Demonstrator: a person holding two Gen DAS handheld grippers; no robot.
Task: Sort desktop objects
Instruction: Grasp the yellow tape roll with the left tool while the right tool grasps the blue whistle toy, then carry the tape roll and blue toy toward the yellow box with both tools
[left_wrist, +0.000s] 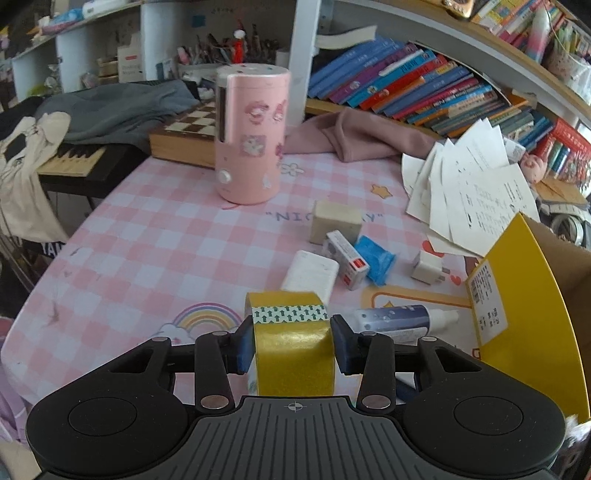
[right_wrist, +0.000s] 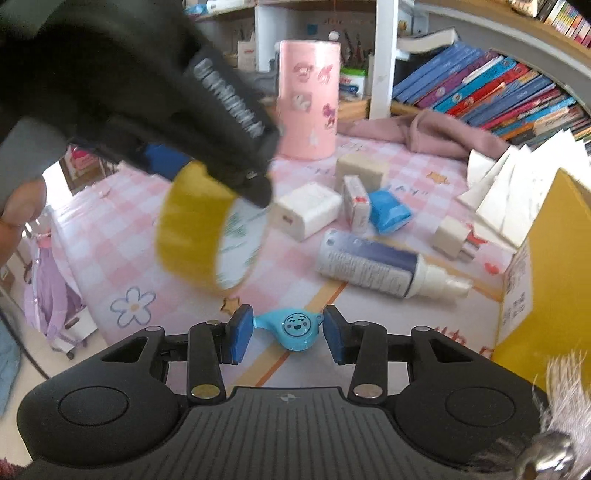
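Note:
A roll of yellow tape (left_wrist: 291, 362) with a strip of green arrows sits between the blue pads of my left gripper (left_wrist: 293, 343), which is shut on it. The right wrist view shows the same roll (right_wrist: 192, 225) held up off the pink checked desk mat (right_wrist: 110, 236) by the left gripper (right_wrist: 210, 173). My right gripper (right_wrist: 287, 338) is low over the mat, shut on a small blue smiley whistle (right_wrist: 291, 328) that touches both pads. A hand shows at the left edge of that view.
Past the tape lie a white power bank (left_wrist: 312, 273), a small carton (left_wrist: 345, 264), a blue packet (left_wrist: 376, 262), a beige block (left_wrist: 334, 221), a white plug (left_wrist: 428, 266) and a spray bottle (left_wrist: 399, 319). An open yellow-flapped box (left_wrist: 517, 302) stands right. A pink cylinder (left_wrist: 251, 136) stands behind.

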